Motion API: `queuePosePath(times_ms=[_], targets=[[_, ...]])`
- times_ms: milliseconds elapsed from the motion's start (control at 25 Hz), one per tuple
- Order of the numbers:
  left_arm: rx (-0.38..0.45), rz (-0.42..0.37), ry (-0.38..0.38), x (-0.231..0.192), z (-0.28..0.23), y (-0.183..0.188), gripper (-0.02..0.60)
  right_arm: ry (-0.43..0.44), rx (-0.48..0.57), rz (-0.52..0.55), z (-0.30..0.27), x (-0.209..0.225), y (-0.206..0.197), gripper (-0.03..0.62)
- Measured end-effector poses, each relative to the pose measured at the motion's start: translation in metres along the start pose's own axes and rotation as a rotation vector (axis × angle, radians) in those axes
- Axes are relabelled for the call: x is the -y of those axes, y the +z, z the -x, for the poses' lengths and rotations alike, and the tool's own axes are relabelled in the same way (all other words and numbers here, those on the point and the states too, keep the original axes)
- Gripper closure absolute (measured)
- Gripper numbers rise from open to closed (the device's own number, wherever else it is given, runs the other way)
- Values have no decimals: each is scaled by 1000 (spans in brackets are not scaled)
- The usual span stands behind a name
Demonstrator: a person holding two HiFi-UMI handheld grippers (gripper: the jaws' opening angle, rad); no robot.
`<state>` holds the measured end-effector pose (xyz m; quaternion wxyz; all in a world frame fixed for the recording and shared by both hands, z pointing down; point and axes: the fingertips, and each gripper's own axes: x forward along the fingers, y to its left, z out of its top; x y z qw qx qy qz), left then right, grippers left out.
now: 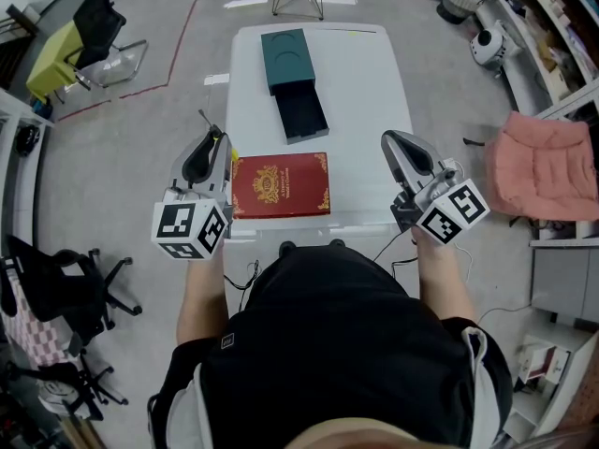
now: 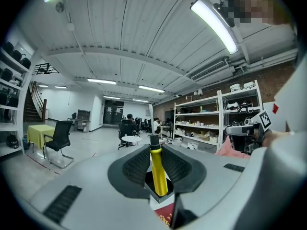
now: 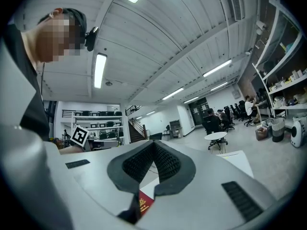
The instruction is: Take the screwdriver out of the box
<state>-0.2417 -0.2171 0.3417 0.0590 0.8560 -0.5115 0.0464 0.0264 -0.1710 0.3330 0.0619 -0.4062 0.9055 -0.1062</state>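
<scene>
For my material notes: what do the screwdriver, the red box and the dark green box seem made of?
Screwdriver: glossy yellow handle, probably plastic; black collar, thin metal-looking shaft. Red box: likely covered card, satin red with gold printed crest and border. Dark green box: matte, probably rigid card; its tray is slid out.

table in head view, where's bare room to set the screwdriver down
Widest bare patch: table right of the green box and its tray, out to the edge. Also right of the red case. Left strip is narrow.
</scene>
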Motion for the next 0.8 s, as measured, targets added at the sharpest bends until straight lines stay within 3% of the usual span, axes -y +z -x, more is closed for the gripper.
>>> queuePosePath(times_ms=[800], targets=[[-15,-10,11,5,-8,-8,497,-17,-9,15,8,9,-3,566]])
